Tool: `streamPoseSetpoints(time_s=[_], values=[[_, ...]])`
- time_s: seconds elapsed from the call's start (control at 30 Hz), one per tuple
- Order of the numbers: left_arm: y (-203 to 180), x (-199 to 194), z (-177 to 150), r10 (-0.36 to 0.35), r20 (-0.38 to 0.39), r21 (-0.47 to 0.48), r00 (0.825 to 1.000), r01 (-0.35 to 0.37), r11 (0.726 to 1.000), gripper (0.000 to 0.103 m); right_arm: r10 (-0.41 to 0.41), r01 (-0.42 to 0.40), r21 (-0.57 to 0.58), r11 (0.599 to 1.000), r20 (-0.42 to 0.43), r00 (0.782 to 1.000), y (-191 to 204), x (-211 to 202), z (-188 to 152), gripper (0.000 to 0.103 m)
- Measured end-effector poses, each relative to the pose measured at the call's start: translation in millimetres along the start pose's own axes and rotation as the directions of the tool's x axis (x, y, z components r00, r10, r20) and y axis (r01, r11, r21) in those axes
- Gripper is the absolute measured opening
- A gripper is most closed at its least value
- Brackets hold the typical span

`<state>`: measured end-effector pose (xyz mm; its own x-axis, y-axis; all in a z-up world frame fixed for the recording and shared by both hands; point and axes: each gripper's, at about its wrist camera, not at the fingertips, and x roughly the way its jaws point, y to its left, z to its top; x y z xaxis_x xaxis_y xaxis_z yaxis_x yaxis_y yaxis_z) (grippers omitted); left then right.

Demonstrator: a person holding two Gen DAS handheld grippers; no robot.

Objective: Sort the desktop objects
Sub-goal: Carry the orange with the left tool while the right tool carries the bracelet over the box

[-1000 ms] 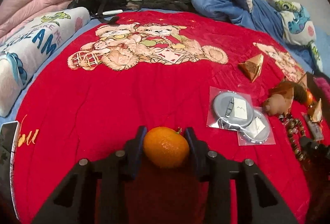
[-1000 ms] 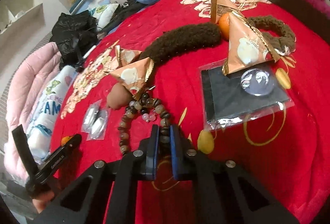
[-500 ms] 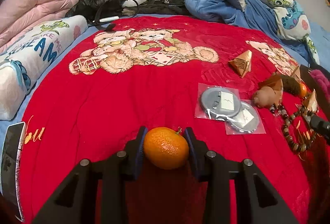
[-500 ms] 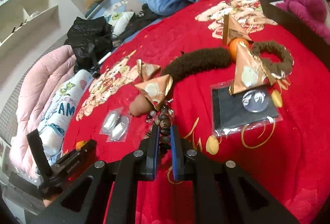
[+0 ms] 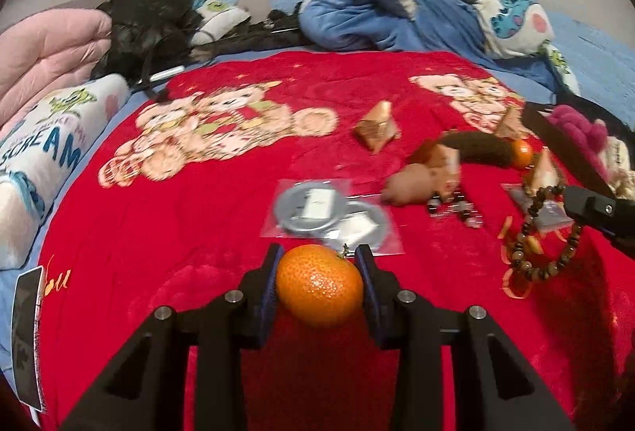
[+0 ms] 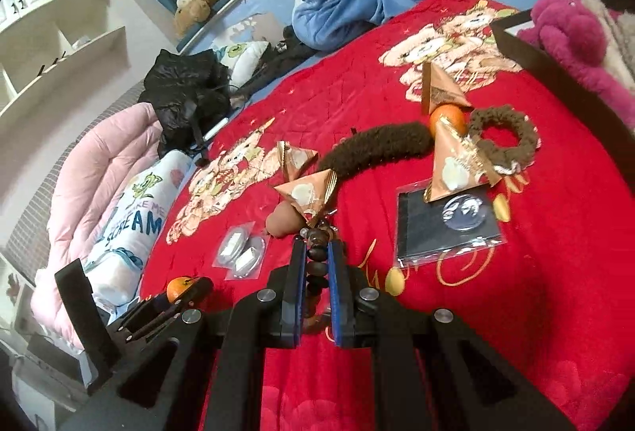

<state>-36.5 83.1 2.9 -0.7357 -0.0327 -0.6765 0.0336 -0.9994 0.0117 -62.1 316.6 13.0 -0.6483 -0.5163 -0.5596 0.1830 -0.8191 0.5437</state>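
An orange mandarin (image 5: 319,284) is pinched between the blue pads of my left gripper (image 5: 319,253), lifted above the red blanket (image 5: 178,232). The right wrist view shows the same gripper (image 6: 186,290) and mandarin (image 6: 178,286) at the lower left. My right gripper (image 6: 317,250) is shut on a brown bead bracelet (image 6: 316,264). In the left wrist view that bracelet (image 5: 555,244) dangles as a loop from the right gripper (image 5: 573,202), off the blanket. A second mandarin (image 6: 447,117) lies by a brown plush tail (image 6: 381,149).
On the blanket lie bagged round badges (image 5: 317,208), several gold pyramid packets (image 6: 452,169), a brown plush piece (image 5: 408,185), a knitted ring (image 6: 504,137) and a black card with a clear dome (image 6: 448,224). A black box (image 6: 555,70) with pink plush stands far right. Bedding surrounds the blanket.
Both grippers have risen. The left wrist view has swung right toward the cluster of items. The bracelet has come up off the blanket and now hangs from the right gripper.
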Motion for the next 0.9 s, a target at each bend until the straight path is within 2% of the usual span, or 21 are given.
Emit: streamPoseSetpoints(time_s=[0.17, 0.4, 0.57, 0.9], values=[[-24.8, -9.9, 1.8, -0.029, 0.018, 0.044, 0.999, 0.028, 0.999, 0.038, -0.008, 0.008, 0.000, 1.000, 0.037, 0.999, -1.9, -18.8, 2.5, 0.011], [-61.0, -18.1, 3.0, -0.111, 0.026, 0.095, 0.993, 0.108, 0.990, 0.038, -0.048, 0.047, 0.015, 0.999, 0.087, 0.995, -12.0, -47.0, 5.7, 0.011], [-83.4, -20.8, 3.2, -0.137, 0.018, 0.123, 0.990, 0.133, 0.983, 0.038, -0.083, 0.081, 0.021, 0.996, 0.115, 0.990, -22.4, -70.0, 6.0, 0.011], [-146.4, -29.3, -1.8, -0.241, -0.001, 0.154, 0.971, 0.238, 0.959, 0.038, -0.180, 0.174, 0.052, 0.983, 0.170, 0.969, -61.7, -132.1, -3.3, 0.011]])
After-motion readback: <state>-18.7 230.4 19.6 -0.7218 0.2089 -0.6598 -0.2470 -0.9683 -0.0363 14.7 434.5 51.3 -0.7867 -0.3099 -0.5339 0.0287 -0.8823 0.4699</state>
